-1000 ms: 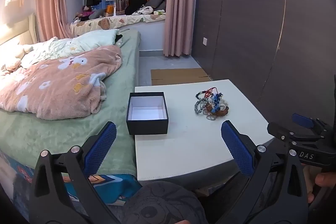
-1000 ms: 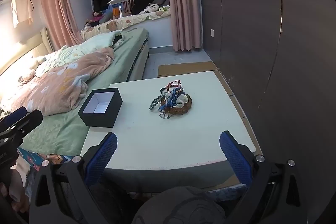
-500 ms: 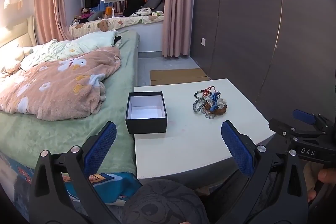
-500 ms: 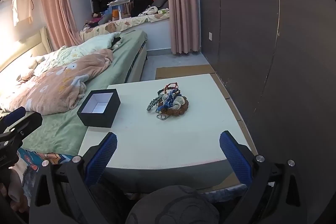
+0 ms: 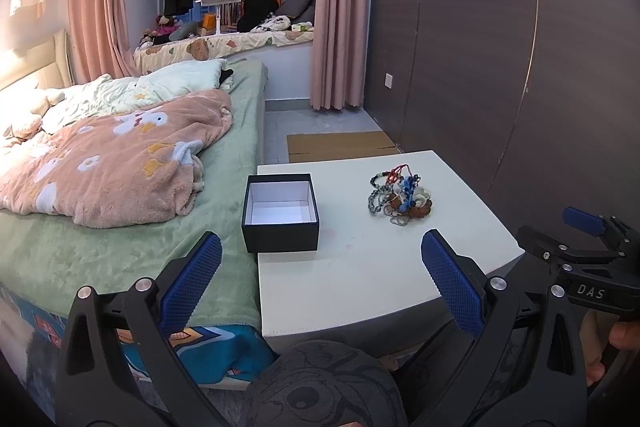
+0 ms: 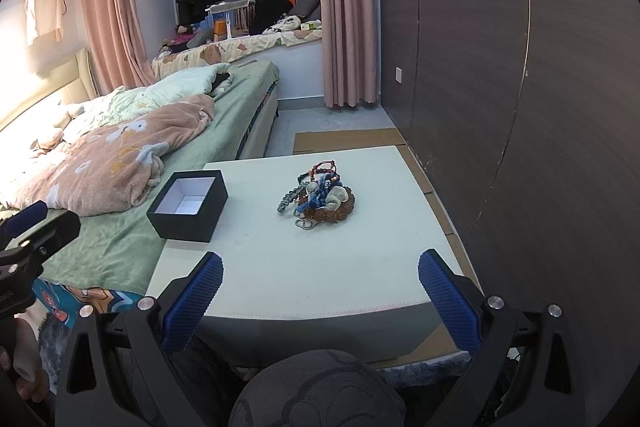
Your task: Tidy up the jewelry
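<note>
A tangled heap of jewelry, beaded bracelets, a metal chain and a brown bead ring, lies on the white table. To its left stands an empty black box with a white inside, at the table's left edge. My left gripper is open, held back from the table's near edge, nothing between its blue pads. My right gripper is open too, in front of the table's near edge. Each gripper shows at the side of the other's view.
A bed with a green sheet and a pink flowered blanket runs along the table's left side. A dark panelled wall stands close on the right. Flat cardboard lies on the floor beyond the table. A dark-clothed knee sits below.
Both grippers have drawn slightly back and up from the table, so box and jewelry look a little farther off. Both stay open. Nothing on the table moved.
</note>
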### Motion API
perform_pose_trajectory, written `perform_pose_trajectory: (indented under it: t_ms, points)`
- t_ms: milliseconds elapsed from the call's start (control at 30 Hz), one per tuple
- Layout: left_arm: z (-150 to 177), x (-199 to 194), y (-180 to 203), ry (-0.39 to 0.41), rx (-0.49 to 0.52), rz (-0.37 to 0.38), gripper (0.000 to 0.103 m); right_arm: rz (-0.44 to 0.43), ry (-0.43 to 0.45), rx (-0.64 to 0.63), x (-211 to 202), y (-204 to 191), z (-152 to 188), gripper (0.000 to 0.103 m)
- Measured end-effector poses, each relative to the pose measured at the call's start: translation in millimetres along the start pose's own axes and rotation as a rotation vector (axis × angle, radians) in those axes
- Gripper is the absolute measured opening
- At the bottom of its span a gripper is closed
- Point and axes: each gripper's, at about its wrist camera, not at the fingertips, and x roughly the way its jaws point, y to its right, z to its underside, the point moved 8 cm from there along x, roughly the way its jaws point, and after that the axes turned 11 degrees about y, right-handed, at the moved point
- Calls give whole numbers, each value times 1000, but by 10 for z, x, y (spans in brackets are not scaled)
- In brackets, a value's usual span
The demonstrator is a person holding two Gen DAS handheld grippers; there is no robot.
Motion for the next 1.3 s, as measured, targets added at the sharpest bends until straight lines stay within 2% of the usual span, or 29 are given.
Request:
perform_pose_trajectory:
  t_ms: [600, 1300]
  points:
    - [-74, -152, -5, 34, 8, 14, 100, 13, 19, -10, -149, -38, 9, 96]
    - [-62, -197, 14, 32, 5, 29, 99, 10, 28, -3, -176, -43, 50, 96]
